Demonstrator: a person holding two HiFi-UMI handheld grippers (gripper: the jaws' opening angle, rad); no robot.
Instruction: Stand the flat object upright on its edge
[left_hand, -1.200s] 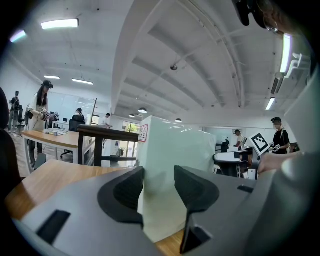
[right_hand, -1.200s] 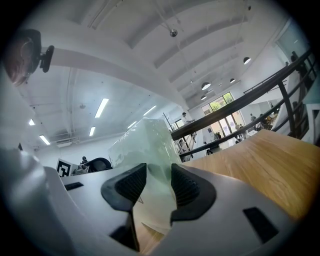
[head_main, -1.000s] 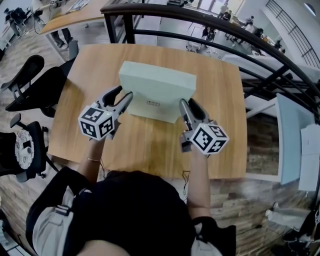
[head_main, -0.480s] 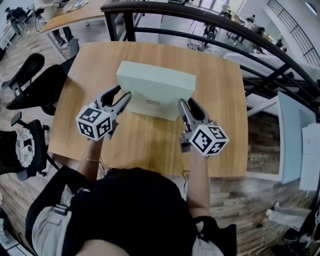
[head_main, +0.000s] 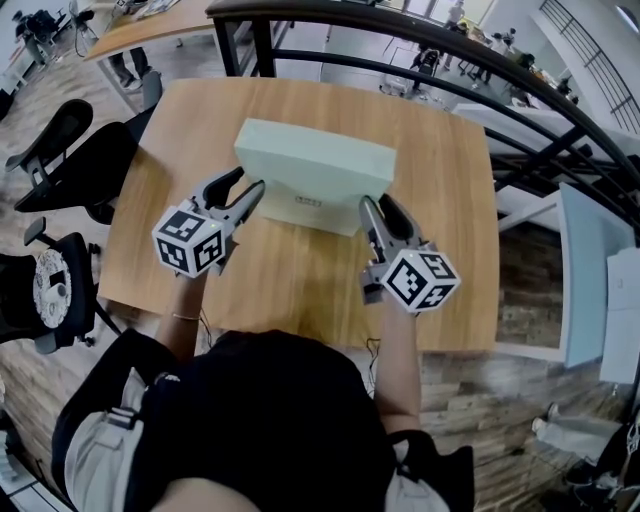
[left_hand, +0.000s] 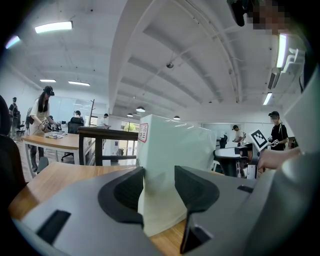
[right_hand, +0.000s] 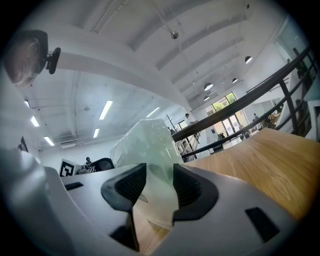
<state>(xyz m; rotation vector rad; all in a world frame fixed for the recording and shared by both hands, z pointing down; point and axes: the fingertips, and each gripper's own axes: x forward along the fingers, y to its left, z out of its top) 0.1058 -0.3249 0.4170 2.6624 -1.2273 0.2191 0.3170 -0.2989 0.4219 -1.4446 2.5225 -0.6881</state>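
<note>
A flat pale-green box (head_main: 315, 170) wrapped in clear film, with a small label on its near face, sits tilted on the wooden table (head_main: 300, 285), its near side raised. My left gripper (head_main: 247, 186) is shut on the box's near left corner, and the box (left_hand: 170, 150) fills the gap between the pads of the left gripper (left_hand: 159, 187). My right gripper (head_main: 376, 204) is shut on the near right corner. In the right gripper view the film-covered box (right_hand: 145, 142) is pinched in the right gripper (right_hand: 159, 182).
A black curved railing (head_main: 450, 50) runs behind the table's far edge. Black office chairs (head_main: 70, 170) stand left of the table. A pale panel (head_main: 585, 280) lies on the floor at the right. Bare table lies in front of and beside the box.
Both grippers have kept their hold on the box. Its near edge has come up slightly.
</note>
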